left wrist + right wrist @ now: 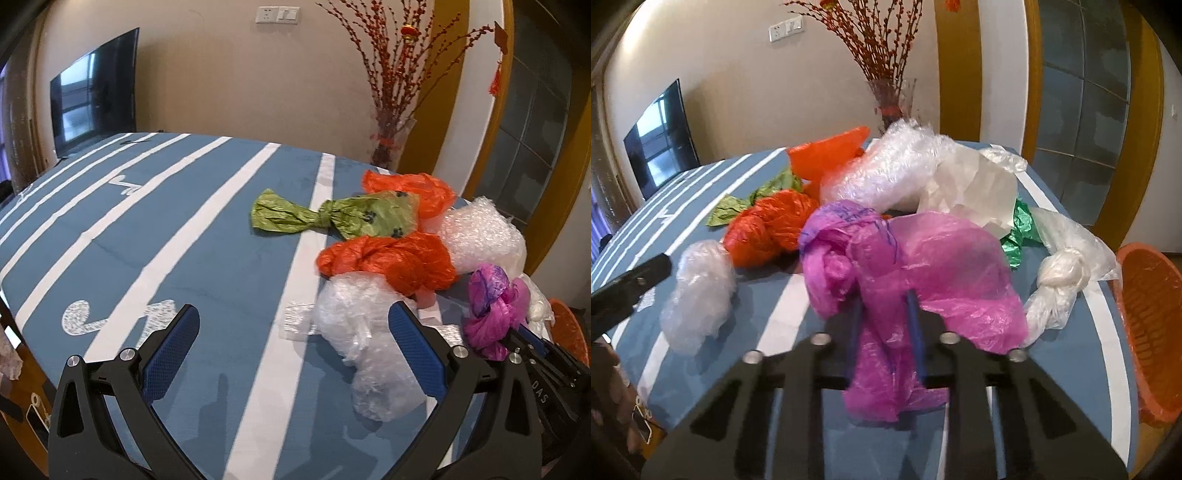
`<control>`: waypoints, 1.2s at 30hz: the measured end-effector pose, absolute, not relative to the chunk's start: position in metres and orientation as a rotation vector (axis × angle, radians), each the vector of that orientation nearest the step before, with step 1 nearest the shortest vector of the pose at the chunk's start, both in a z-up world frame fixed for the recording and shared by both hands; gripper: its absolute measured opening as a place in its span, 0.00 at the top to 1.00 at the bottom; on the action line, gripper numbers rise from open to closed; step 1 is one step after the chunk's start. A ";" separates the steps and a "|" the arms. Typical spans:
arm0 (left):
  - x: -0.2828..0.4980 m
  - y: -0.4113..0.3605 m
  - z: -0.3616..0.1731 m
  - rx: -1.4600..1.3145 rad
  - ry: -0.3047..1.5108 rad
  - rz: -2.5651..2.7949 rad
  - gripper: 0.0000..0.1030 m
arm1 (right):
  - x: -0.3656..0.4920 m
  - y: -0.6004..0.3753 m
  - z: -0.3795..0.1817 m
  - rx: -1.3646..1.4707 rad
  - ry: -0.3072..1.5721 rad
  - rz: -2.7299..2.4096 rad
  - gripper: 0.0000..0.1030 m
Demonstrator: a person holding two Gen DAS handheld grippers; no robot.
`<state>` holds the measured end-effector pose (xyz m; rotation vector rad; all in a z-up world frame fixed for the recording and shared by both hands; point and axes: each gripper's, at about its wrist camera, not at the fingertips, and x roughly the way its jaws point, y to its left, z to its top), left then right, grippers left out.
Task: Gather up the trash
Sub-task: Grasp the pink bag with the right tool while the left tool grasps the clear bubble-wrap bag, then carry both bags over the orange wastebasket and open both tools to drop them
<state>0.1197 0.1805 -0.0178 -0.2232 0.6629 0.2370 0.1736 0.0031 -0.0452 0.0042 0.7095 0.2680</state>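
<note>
The right gripper (884, 325) pinches the thin magenta plastic bag (923, 266) near the table's near edge, its blue pads pressed into the crumpled film, probably to carry it to the orange woven plastic basket (1152, 325) standing just off the table's right edge. The bag is translucent, knotted at its upper left and marked with dark ink, and part of it hangs slack below the pads. The left gripper (295, 350) stands spread and empty over the blue-and-white striped table (184, 229), apparently lined up on the crumpled clear bubble wrap (354, 332) beside its right finger. Beyond lie a knotted orange plastic bag (391, 258), a knotted green plastic bag (332, 218) and more clear wrap toward the far right corner.
</note>
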 end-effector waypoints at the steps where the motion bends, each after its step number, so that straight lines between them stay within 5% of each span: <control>1: 0.121 0.178 -0.017 -0.220 0.665 0.232 0.02 | 0.171 0.001 -0.042 0.014 0.705 0.273 0.85; 14: 0.148 0.166 -0.031 -0.228 0.758 0.179 0.03 | 0.147 -0.019 -0.007 0.117 0.642 0.325 0.88; 23: 0.150 0.159 -0.049 -0.274 0.791 0.094 0.44 | 0.141 -0.032 -0.011 0.130 0.652 0.291 0.88; 25: 0.149 0.157 -0.049 -0.284 0.786 0.068 0.61 | 0.140 -0.034 -0.012 0.132 0.653 0.286 0.88; 36: 0.126 0.141 -0.020 -0.223 0.689 0.056 0.65 | 0.128 -0.058 -0.008 0.161 0.624 0.258 0.88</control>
